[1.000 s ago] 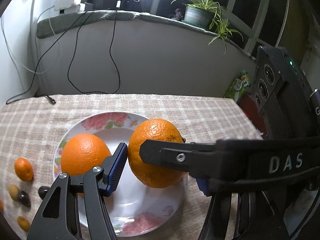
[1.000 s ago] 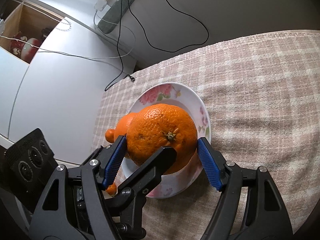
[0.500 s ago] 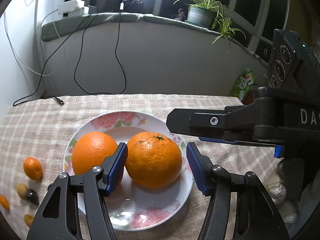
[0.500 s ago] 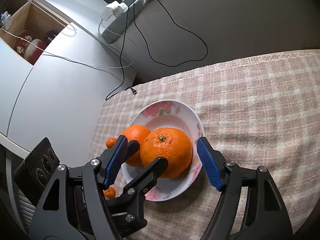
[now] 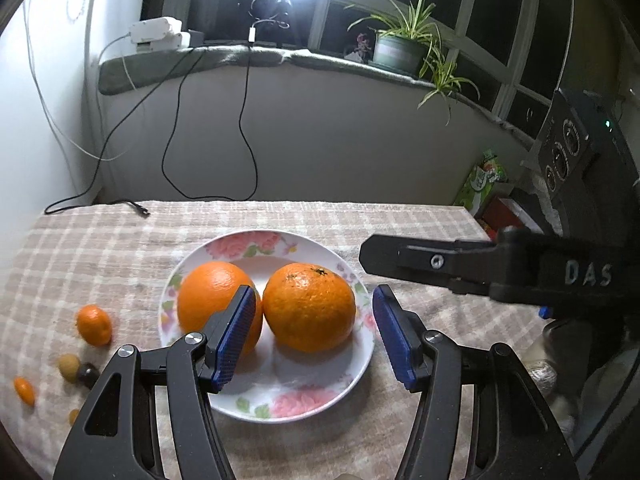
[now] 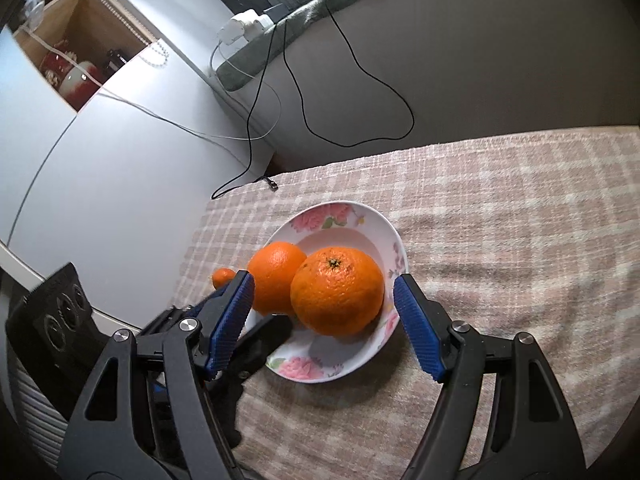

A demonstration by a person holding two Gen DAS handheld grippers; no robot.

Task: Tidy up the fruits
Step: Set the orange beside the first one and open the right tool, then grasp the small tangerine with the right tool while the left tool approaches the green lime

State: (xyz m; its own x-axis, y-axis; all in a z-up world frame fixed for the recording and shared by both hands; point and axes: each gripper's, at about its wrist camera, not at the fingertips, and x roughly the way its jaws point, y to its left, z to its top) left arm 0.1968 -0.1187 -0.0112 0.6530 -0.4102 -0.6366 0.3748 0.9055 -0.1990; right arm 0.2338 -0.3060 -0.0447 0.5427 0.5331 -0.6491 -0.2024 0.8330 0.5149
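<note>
A flowered plate (image 5: 256,240) holds two oranges on the checked cloth. My left gripper (image 5: 314,338) hovers open just in front of it, its blue pads on either side of the right orange (image 5: 310,306) without touching; the left orange (image 5: 212,300) lies behind the left pad. In the right wrist view my right gripper (image 6: 324,326) is also open, short of the plate (image 6: 332,216), framing the big orange (image 6: 336,290) beside the other orange (image 6: 276,276). A small mandarin (image 5: 94,325) and several tiny fruits (image 5: 69,367) lie left of the plate.
A black cable end (image 5: 136,208) rests on the cloth's far left corner. A grey wall and a sill with a potted plant (image 5: 400,50) stand behind. The table's right edge (image 5: 472,216) drops to a green packet (image 5: 484,176). A white cabinet (image 6: 100,180) borders the left side.
Both grippers have drawn back and upward from the plate. The right orange, close between the right gripper's pads before, now sits on the plate at a distance.
</note>
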